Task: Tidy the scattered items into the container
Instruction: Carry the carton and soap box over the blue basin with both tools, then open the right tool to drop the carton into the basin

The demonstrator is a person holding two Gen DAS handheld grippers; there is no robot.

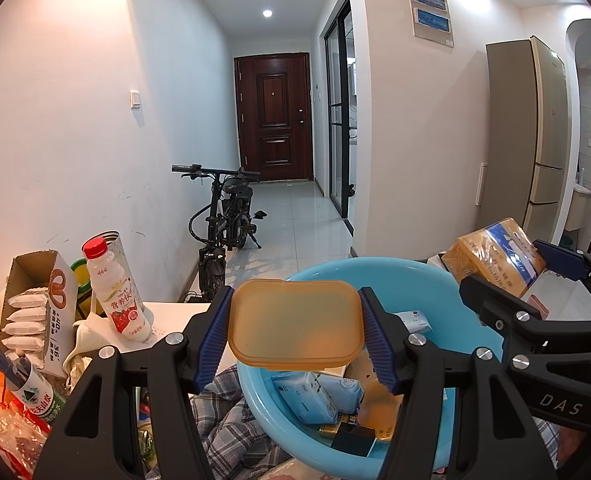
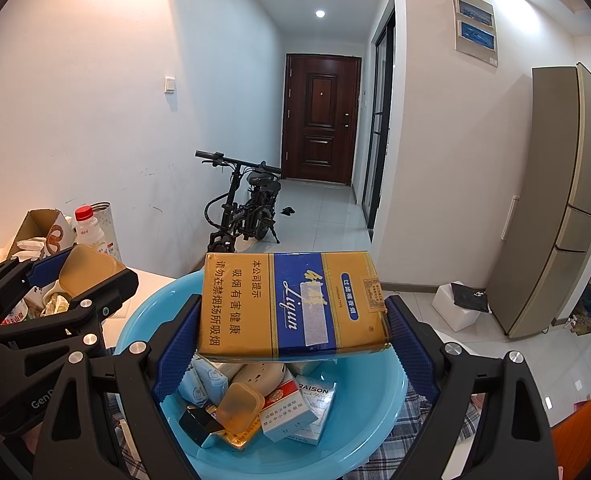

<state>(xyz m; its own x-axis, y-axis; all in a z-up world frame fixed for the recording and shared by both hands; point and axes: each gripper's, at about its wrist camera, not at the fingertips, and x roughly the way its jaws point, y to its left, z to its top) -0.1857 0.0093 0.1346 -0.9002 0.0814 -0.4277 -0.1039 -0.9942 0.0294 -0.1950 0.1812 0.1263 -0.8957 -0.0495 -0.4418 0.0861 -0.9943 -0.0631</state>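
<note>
**Loads poised over the basin, both tongs full**

Clamped in the left tongs (image 1: pixel 294 314): amber plastic lid (image 1: pixel 295 336), pinched at its two short ends, long axis running straight across from pad to pad, face roughly level. Clamped in the right tongs (image 2: pixel 293 322): yellow-and-blue cigarette carton (image 2: pixel 291 300), likewise gripped end to end, long axis crosswise, broad printed face tipped up toward the camera. Neither pair wide; both narrowed onto their loads.

Hung directly above the blue basin (image 1: pixel 379 268), each of them. Lay below and slightly ahead of both sets of fingers, the basin's open mouth, so that the coming move looked like a plain release or a short lowering, not a reach. Seemed nearer the left rim, the lid; sat more over the middle, the carton. Stood close beside one another, the two tongs, right just off the left's right-hand side, apart but with little spare room between.

Already lying in the bottom under the tongs: tissue packs (image 1: pixel 307 396), cigarette packs (image 2: pixel 283 408), a small amber tub (image 2: pixel 239 402) and a black box (image 2: pixel 199 424). Looked short of open floor, so probably a landing on top of that pile for either load.

Off to the left of the left tongs, outside the basin: milk bottle (image 1: pixel 115 292), open snack box (image 1: pixel 35 312), water bottle (image 1: pixel 27 384). Under the basin, a plaid cloth (image 1: pixel 231 420). Judged the risk to be the wide carton catching the near rim, or knocking the neighbouring fingers.
</note>
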